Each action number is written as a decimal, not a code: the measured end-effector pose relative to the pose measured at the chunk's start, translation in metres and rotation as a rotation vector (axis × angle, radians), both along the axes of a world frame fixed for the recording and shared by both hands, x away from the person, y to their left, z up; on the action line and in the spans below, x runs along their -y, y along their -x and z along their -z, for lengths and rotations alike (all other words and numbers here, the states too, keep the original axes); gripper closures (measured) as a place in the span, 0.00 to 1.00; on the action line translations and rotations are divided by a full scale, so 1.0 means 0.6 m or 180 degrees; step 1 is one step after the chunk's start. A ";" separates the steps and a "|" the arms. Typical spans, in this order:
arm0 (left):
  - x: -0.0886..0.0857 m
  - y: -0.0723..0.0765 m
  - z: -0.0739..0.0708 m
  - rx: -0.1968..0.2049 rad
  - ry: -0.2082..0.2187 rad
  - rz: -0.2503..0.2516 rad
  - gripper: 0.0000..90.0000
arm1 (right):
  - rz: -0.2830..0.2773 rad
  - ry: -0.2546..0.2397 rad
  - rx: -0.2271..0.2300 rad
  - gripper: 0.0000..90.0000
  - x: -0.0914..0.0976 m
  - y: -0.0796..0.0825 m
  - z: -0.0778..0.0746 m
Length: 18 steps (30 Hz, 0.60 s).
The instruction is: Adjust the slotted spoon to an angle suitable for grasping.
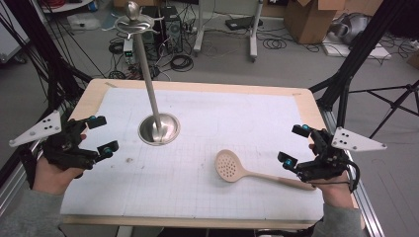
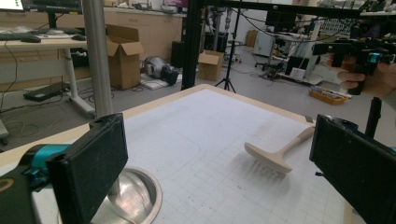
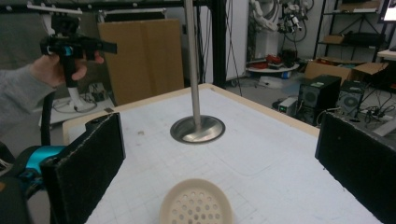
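Note:
A beige slotted spoon (image 1: pixel 228 165) lies flat on the white mat (image 1: pixel 232 113), its handle running right toward my right gripper (image 1: pixel 292 144). That gripper hovers at the table's right side, open, with nothing between its fingers. In the right gripper view the spoon's perforated head (image 3: pixel 196 203) lies low ahead between the wide jaws. A metal stand (image 1: pixel 158 129) with a round base and a tall pole topped by hooks stands left of centre. My left gripper (image 1: pixel 102 134) is held open at the left edge, empty. The left gripper view has the spoon (image 2: pixel 275 157) ahead and the stand's base (image 2: pixel 135 196) near its left jaw.
The table's wooden rim (image 1: pixel 197 85) frames the mat. Black frame posts and tripods flank both sides. Cardboard boxes (image 1: pixel 311 17), computer cases and cables lie on the floor beyond the far edge. The other hand's gripper (image 3: pixel 70 46) is seen farther off in the right gripper view.

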<state>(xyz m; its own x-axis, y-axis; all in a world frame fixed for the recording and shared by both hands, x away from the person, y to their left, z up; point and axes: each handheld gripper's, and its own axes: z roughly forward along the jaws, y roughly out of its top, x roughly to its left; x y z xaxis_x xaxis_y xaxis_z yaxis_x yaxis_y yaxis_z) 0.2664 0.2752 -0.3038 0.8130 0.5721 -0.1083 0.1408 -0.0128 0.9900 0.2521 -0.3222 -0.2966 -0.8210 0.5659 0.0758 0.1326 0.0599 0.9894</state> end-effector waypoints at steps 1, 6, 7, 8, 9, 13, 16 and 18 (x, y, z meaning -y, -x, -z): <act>0.000 0.000 0.000 -0.0006 0.0005 -0.0002 0.05 | 0.0004 -0.0017 -0.0012 0.00 0.001 0.000 0.000; 0.000 -0.002 0.004 -0.0050 -0.0005 -0.0003 0.05 | 0.0015 -0.0020 -0.0023 0.00 0.001 -0.001 0.004; 0.000 -0.002 0.004 -0.0055 -0.0002 -0.0003 0.05 | 0.0010 -0.0014 -0.0035 0.00 0.001 -0.001 0.006; 0.000 -0.002 0.004 -0.0054 0.0001 -0.0003 0.05 | 0.0003 -0.0001 -0.0040 0.00 0.000 -0.002 0.007; 0.001 -0.002 0.004 -0.0054 0.0000 -0.0003 0.05 | -0.0006 0.0006 -0.0060 0.00 -0.001 -0.002 0.008; 0.000 -0.005 0.003 -0.0067 0.0032 0.0016 0.05 | -0.0064 0.0072 -0.0120 0.01 -0.007 -0.006 0.020; -0.003 -0.006 0.001 -0.0065 0.0073 0.0017 0.05 | -0.0121 0.0095 -0.0258 0.06 -0.012 -0.010 0.040; -0.005 -0.007 0.001 -0.0061 0.0089 0.0015 0.05 | -0.0137 0.0131 -0.0355 0.07 -0.015 -0.013 0.055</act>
